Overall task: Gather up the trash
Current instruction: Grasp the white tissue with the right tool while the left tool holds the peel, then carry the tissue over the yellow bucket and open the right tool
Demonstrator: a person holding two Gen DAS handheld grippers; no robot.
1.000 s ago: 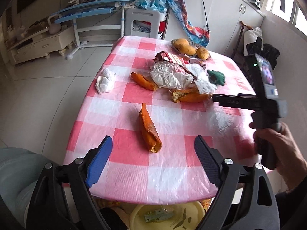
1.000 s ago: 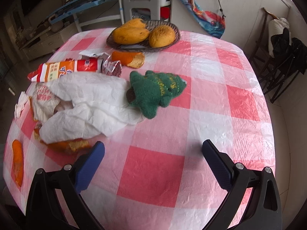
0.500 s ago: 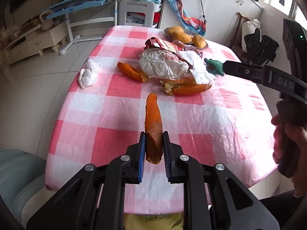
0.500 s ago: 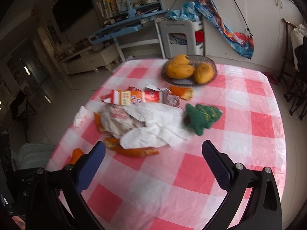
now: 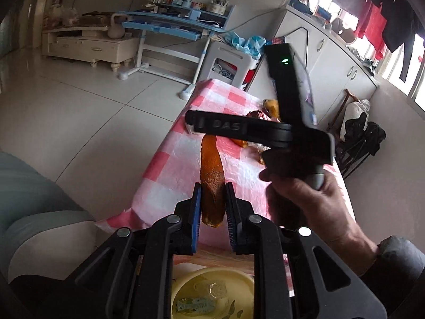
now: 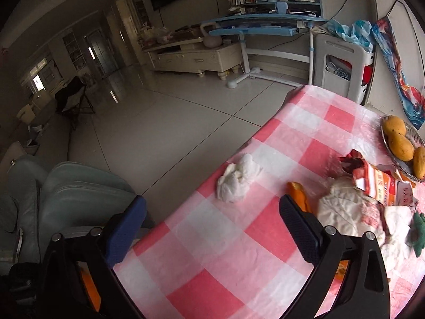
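left wrist view shows my left gripper point(image 5: 211, 212) jaws clenched on the orange peel point(image 5: 211, 178), lifted off the table point(image 5: 170, 164) above the yellow bin point(image 5: 186, 287), so i judge release comes next, my right gripper point(image 6: 212, 228) spread and empty.

peel point(image 5: 211, 178) lifted off table, right gripper point(image 6: 212, 228) swung left

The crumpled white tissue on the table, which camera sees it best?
The right wrist view: the crumpled white tissue lies in plain sight near the table edge. In the left wrist view, I cannot find it; the other gripper blocks that area.
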